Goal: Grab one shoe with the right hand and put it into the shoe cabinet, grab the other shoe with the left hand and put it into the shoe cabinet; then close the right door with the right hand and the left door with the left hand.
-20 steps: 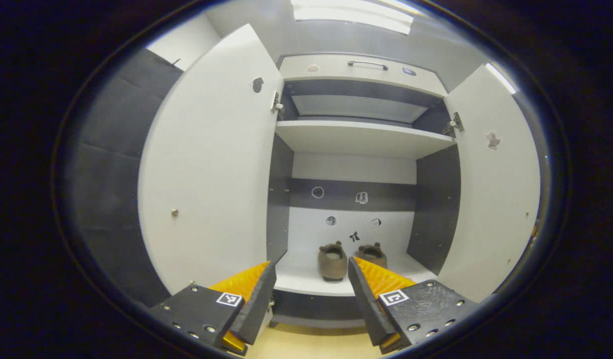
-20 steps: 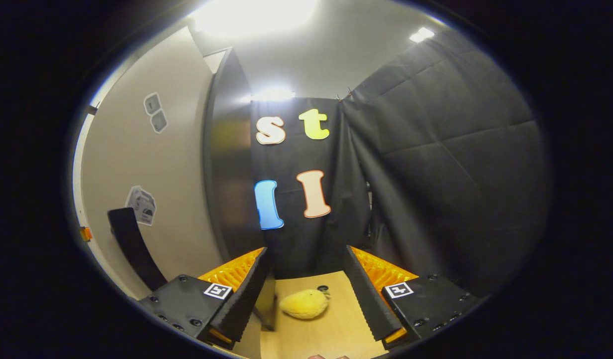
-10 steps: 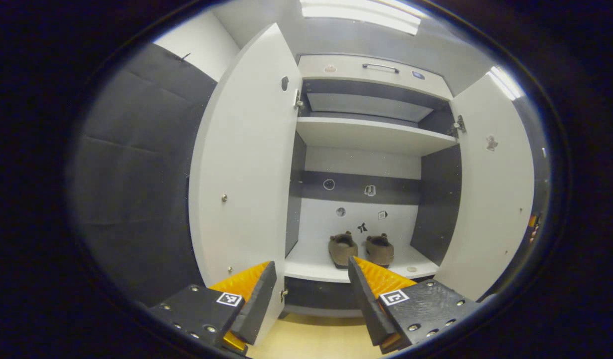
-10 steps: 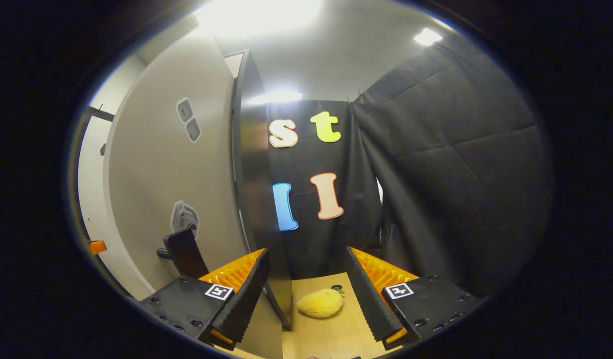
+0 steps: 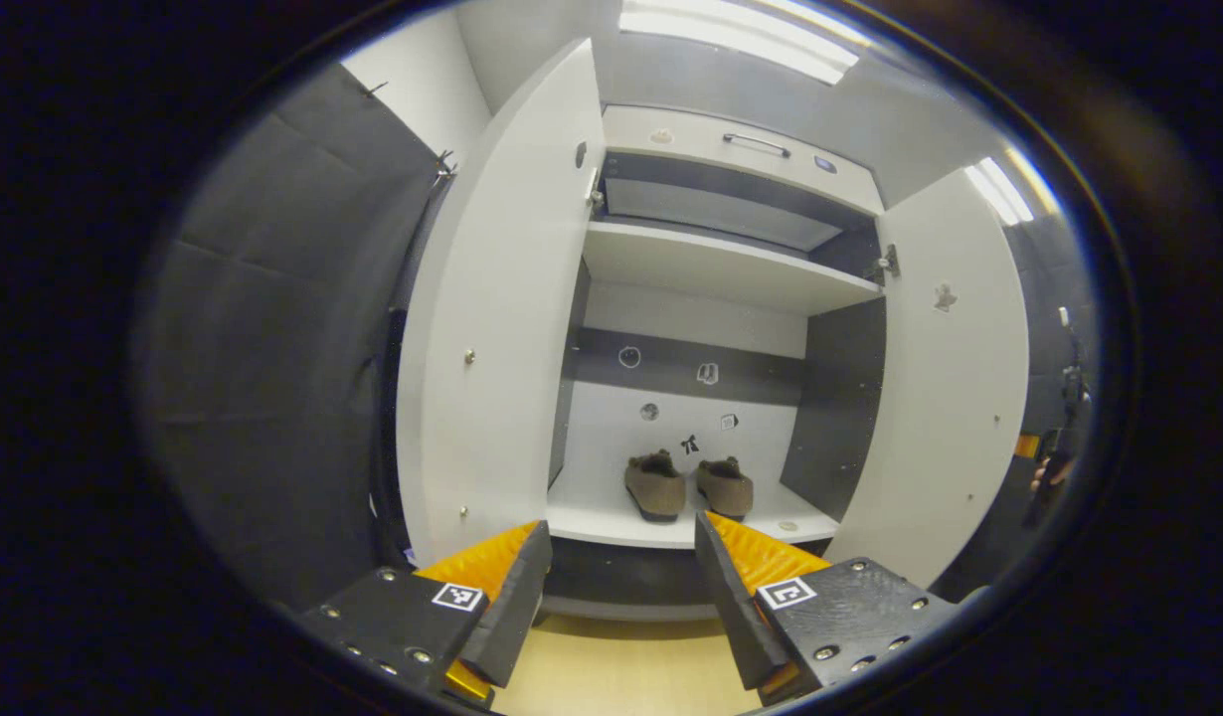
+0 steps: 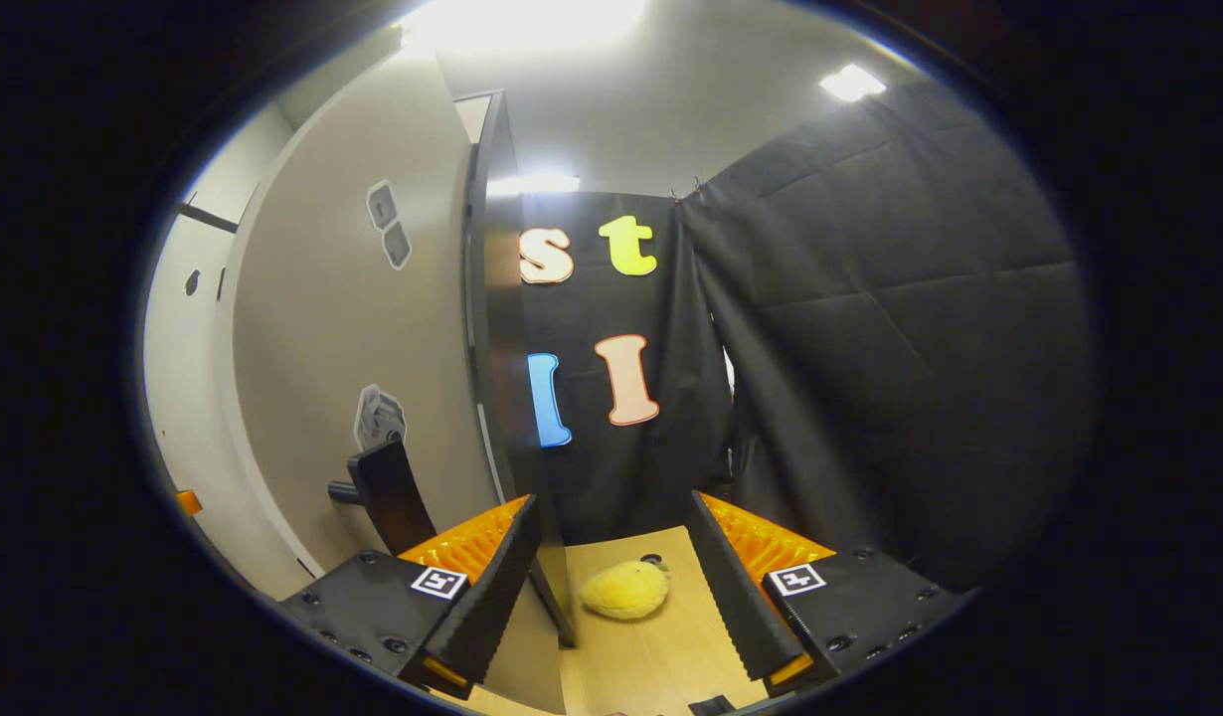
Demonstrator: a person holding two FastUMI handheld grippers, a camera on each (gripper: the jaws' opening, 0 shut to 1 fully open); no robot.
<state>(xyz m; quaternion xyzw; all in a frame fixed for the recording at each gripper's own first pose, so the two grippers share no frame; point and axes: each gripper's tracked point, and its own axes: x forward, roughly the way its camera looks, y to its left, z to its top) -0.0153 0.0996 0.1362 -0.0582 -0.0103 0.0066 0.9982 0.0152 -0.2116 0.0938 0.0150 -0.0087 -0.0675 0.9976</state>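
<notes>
Left gripper view: cabinet stands w/ both doors wide open. Two shoes sit side by side on the bottom shelf, toes toward the back wall, touching or nearly so, slightly right of shelf centre. Left door swung out to the cabinet's left, its inner face toward the camera; right door swung out to the cabinet's right. Upper shelf above the shoes is bare, a drawer w/ handle at cabinet top. Small stickers on the back wall above the shoes. Left gripper in front of the cabinet, low, aimed at the base; fingers spread apart, nothing btwn them. A hand w/ the other device peeks past the right door's outer edge.

Right gripper view: right gripper is at the right door, whose outer face runs up the left of the frame; door edge lines up just inside the left finger. Fingers apart, holding nothing; can't tell if the left finger touches the door. Dark handle sticks out of the door just above that finger. On the wood floor beyond the door edge, btwn the fingers, lies a yellow plush toy.
</notes>
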